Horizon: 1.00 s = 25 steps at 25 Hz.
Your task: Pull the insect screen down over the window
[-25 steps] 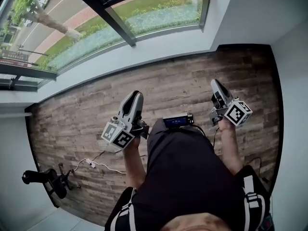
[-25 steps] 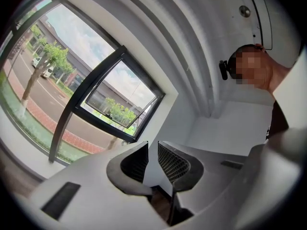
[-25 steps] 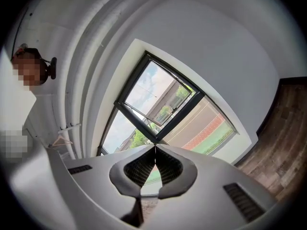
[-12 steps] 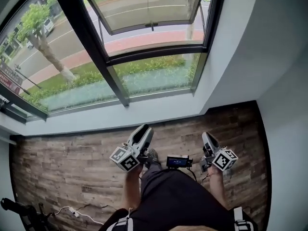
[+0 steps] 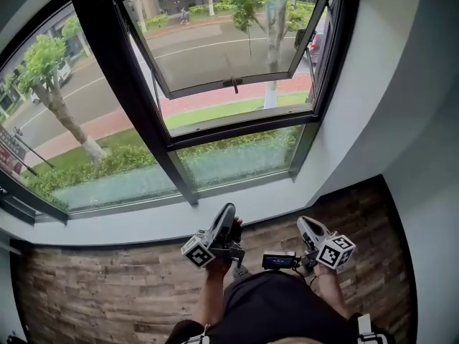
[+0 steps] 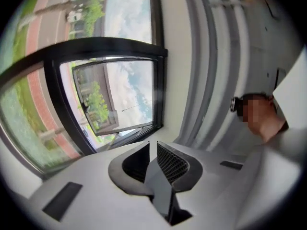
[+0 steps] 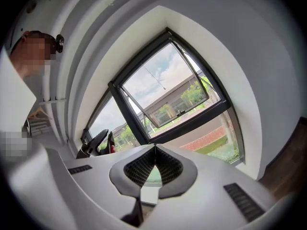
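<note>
A black-framed window [image 5: 125, 99] fills the wall ahead. Its upper sash [image 5: 229, 41] is swung outward, with a small handle [image 5: 233, 84] on its bottom rail. I cannot make out the insect screen itself. My left gripper [image 5: 228, 212] is held low before the sill [image 5: 143, 217] and points up at the window. Its jaws have just been closing, still stand slightly apart, and have nothing between them [image 6: 152, 145]. My right gripper [image 5: 305, 224] hovers to its right with the tips meeting on nothing [image 7: 154, 146]. Both are well below the sash.
A fixed lower pane [image 5: 237, 160] sits under the sash. A white wall [image 5: 401, 84] closes the right side, and wood floor [image 5: 107, 299] lies below the sill. A small dark device [image 5: 280, 261] hangs at the person's waist. Another person [image 6: 261, 116] stands behind.
The head view has lifted from the floor to the whole window. Both grippers have moved forward toward the sill, and the left one has rolled and tilted upward.
</note>
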Motion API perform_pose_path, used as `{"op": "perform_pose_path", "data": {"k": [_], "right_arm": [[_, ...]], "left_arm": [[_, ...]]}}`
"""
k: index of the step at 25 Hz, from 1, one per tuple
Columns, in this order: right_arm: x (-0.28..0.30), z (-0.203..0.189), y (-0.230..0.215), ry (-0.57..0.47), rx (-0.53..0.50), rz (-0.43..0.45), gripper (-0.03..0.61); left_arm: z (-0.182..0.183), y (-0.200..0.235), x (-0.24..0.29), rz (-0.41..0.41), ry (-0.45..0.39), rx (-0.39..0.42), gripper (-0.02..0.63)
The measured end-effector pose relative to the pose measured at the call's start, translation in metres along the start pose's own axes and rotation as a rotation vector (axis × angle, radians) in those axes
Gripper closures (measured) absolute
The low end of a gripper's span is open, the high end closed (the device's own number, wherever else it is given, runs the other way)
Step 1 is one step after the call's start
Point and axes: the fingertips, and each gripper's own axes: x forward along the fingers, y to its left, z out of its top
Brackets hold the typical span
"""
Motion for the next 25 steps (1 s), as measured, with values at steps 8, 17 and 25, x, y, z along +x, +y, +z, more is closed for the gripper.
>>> {"op": "perform_pose_path", "data": {"k": [8, 17, 25], "right_arm": [[0.060, 0.020, -0.002, 0.064, -0.194, -0.045, 0.571], [0.139, 0.126, -0.034, -0.034, -0.311, 0.098, 0.571], [0.210, 0.301, -0.050, -0.163, -0.605, 0.290, 0.571]], "left_arm": [[0.025, 0.033, 0.023, 0.007, 0.178, 0.196, 0.603], [0.074, 0.048, 0.127, 0.143, 0.443, 0.880, 0.459], [0.128, 0.028, 0.286, 0.158, 0.391, 1.296, 0.459]]}}
